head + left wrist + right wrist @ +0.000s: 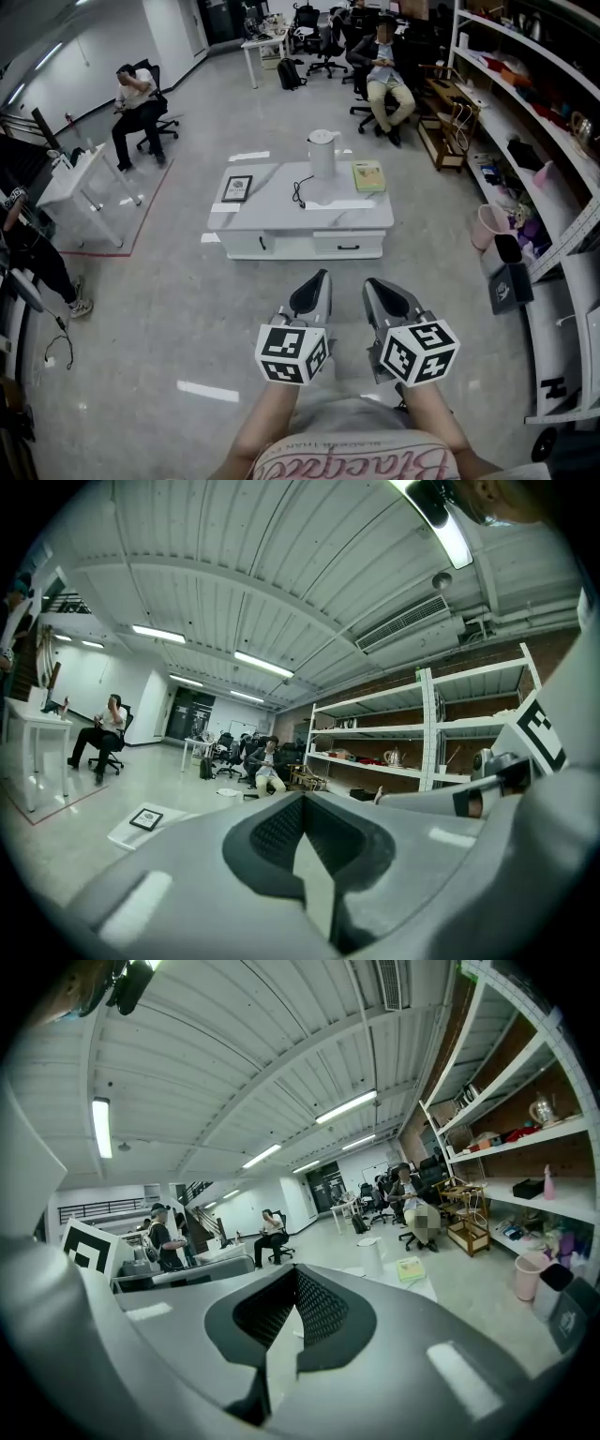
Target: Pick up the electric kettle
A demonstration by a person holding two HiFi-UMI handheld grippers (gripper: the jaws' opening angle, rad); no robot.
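Step in hand: approach. Left gripper [320,282] and right gripper [374,285] have jaws closed, nothing between them. You stand well apart from the low table [281,223]; close in and part the jaws before reaching. Item: electric kettle [322,153], white, lidded, upright at the table's far edge, black cord [300,193] beside it; which way its handle faces cannot be told.

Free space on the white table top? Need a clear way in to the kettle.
Bare: the table along its front middle, and the patch between the framed picture and the cord. Crowded: back right, where the kettle, cord and green book sit close.
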